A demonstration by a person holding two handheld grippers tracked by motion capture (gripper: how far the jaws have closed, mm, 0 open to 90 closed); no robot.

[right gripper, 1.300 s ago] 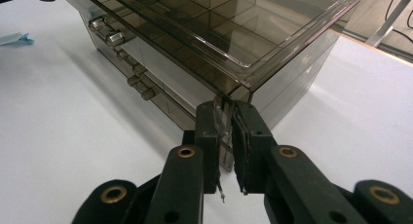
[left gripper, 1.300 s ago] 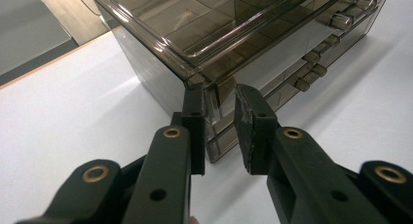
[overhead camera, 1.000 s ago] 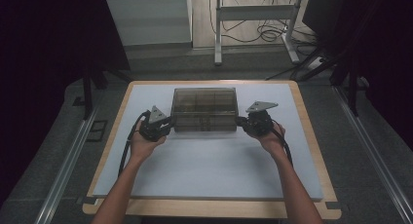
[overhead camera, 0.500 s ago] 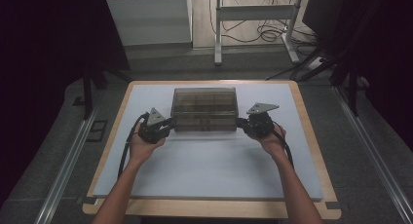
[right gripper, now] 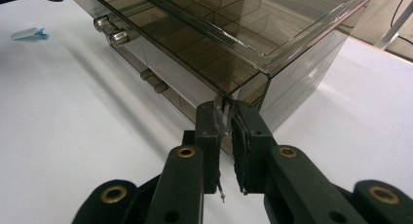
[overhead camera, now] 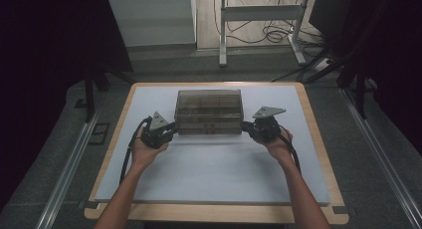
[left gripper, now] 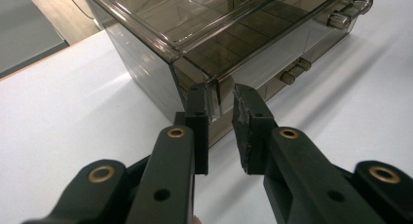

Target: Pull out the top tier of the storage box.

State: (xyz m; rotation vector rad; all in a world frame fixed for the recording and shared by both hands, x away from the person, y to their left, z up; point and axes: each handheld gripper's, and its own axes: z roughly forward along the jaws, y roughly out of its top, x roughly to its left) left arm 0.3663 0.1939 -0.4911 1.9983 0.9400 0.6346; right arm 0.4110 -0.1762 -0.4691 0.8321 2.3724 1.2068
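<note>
A smoked, see-through drawer box point(overhead camera: 209, 112) is seen standing toward the far middle of the white bench point(overhead camera: 214, 184), its drawer fronts turned to the person. The left tongs point(overhead camera: 171, 129) are brought to the box's front left corner and the right tongs point(overhead camera: 245, 126) to its front right corner, so that the box is flanked evenly from both sides. In the left gripper view, the projecting plastic edge at the corner point(left gripper: 213, 100) is seen between the two black jaws; one pad is laid against it while a narrow gap shows at the other, so the grasp looks nearly closed rather than fully pressed. In the right gripper view, the matching corner edge point(right gripper: 225, 112) is pinched between the jaws, and the right tongs are clenched on it. The corners seem to be chosen because a thin rim is offered there that narrow jaws can catch, whereas the broad walls could not be spanned. With a hold at both ends, the box can probably be lifted or slid level without twisting. Small round drawer knobs point(right gripper: 111, 31) are visible along the front, untouched.
</note>
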